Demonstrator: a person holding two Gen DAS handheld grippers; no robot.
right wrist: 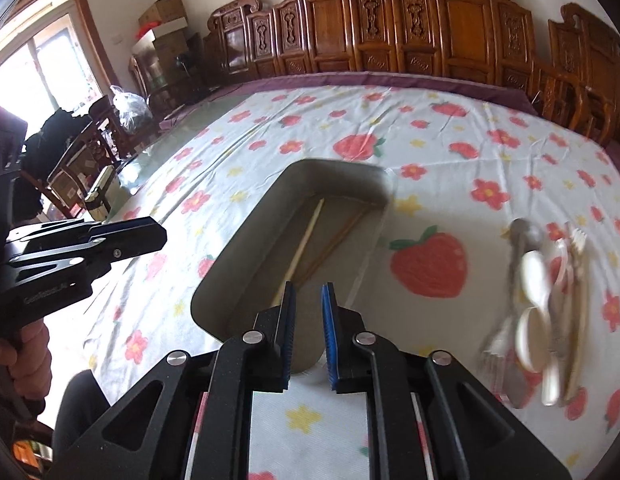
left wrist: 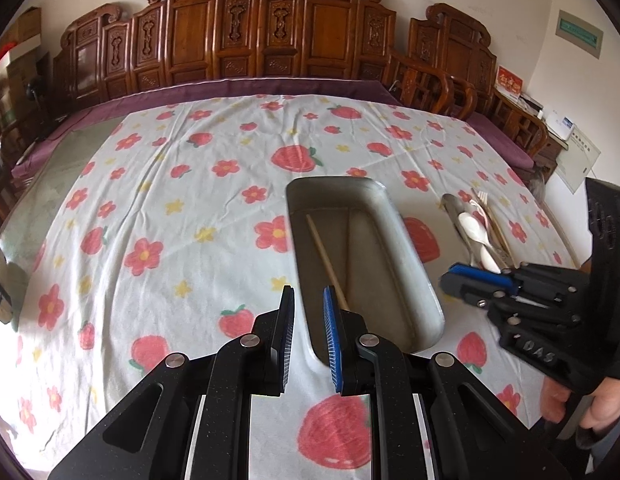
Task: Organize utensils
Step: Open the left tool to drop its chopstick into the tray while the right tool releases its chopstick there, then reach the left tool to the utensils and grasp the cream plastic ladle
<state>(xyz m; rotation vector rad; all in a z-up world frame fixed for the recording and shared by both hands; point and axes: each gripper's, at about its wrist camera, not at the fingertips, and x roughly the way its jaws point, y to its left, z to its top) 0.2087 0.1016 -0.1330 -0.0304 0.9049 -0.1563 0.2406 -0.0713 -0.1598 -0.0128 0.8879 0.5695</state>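
left gripper [left wrist: 308,300] fingers apart, nothing between, hovering over near end of metal tray [left wrist: 414,256]. right gripper [right wrist: 309,300] likewise spread and empty, above tray's near edge. chopsticks [right wrist: 306,240] lie inside tray, straight ahead of both grippers. blurred utensil pile [right wrist: 546,304], spoons and fork, on strawberry tablecloth [right wrist: 238,184], right of both grippers, outside tray.
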